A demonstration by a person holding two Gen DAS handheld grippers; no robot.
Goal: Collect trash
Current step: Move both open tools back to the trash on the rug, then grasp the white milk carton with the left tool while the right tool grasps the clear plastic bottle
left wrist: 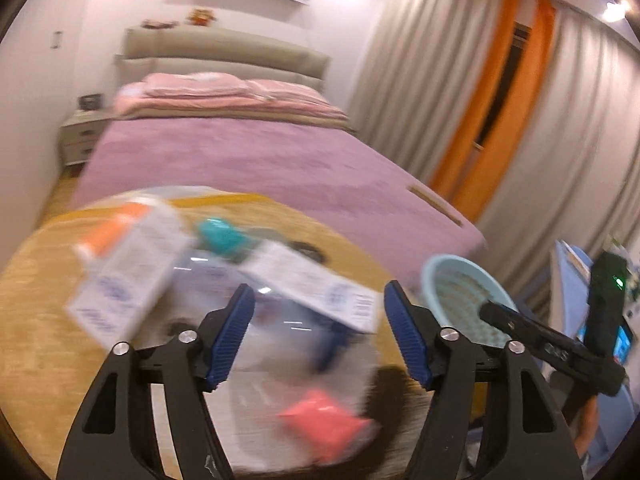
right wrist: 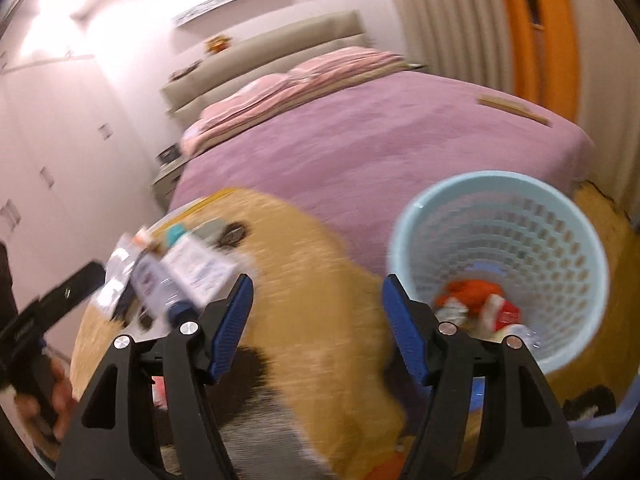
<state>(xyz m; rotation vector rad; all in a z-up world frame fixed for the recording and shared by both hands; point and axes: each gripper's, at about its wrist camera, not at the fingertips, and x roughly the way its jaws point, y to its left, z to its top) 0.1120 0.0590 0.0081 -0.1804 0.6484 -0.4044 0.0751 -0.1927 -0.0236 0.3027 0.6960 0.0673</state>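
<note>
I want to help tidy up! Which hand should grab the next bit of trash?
Probably the left gripper: its open jaws point at the trash pile. The right gripper, also empty, points between the pile and the bin.

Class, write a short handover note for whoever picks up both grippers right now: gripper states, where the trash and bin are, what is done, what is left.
Left gripper: open, nothing held, over the pile.
Right gripper: open, empty, beside the bin.
Light blue mesh bin: at the foot of the bed, on the right, already holding red and white wrappers.
Left on the yellow blanket: white cartons, a clear plastic bottle, a teal item, a pink packet.
Next: pick these up and drop them in the bin.
</note>
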